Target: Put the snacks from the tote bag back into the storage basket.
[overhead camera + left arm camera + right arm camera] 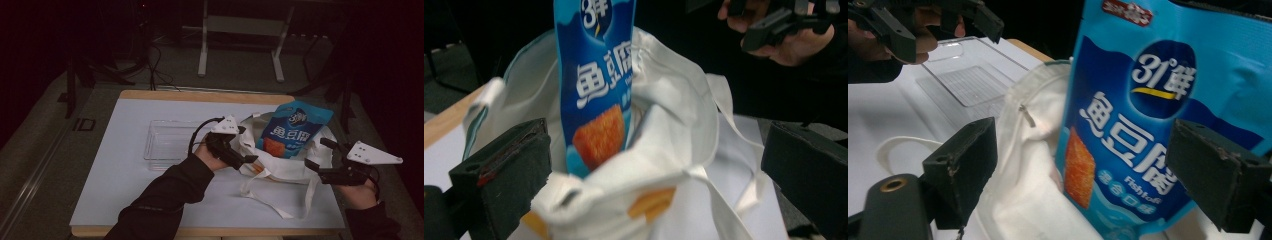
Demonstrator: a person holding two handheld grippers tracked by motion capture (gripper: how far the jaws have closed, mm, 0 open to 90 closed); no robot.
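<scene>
A white cloth tote bag (pixel 285 169) lies on the table with its mouth open. A blue snack packet (pixel 292 129) with an orange picture stands partly inside it, top sticking out. My left gripper (pixel 248 145) is at the bag's left rim; in the left gripper view its jaws stand wide apart around the rim (pixel 644 175), with the packet (pixel 596 75) just beyond. My right gripper (pixel 320 153) is open at the bag's right side. In the right gripper view the packet (pixel 1158 100) and the bag (pixel 1033 150) sit close ahead between the open jaws.
A clear plastic tray (pixel 167 140) lies left of the bag on the white tabletop (pixel 125 190). The bag's handles (pixel 272 202) trail toward the front edge. Beyond the table are dark floor, cables and a metal stand (pixel 202 45).
</scene>
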